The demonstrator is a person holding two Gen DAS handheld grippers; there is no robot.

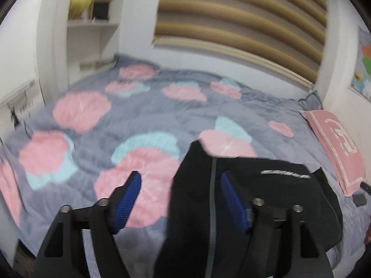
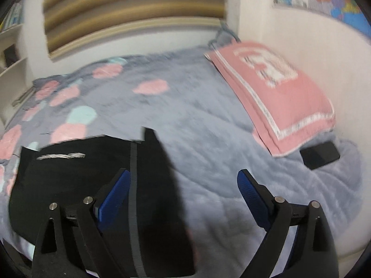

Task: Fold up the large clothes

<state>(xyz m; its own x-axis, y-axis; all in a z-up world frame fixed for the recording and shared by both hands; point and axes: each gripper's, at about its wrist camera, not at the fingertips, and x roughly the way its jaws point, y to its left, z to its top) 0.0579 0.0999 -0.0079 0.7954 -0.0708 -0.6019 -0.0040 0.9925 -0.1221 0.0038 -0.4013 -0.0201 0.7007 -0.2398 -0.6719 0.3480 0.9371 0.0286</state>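
Note:
A black garment (image 1: 273, 190) with a grey stripe and a small silver logo lies on the near part of a bed with a grey quilt (image 1: 139, 115) printed with pink and teal shells. In the left wrist view my left gripper (image 1: 179, 199) is open above the garment's left edge, its right blue pad over the black cloth. In the right wrist view the garment (image 2: 81, 180) lies at the lower left. My right gripper (image 2: 183, 194) is open above its right edge, the left pad over the cloth, the right pad over bare quilt (image 2: 208, 127).
A pink pillow (image 2: 273, 92) lies at the bed's right side by the wall, with a black phone-like object (image 2: 320, 155) beside it. White shelves (image 1: 92, 25) stand at the far left. A striped blind (image 1: 243, 18) hangs behind the bed.

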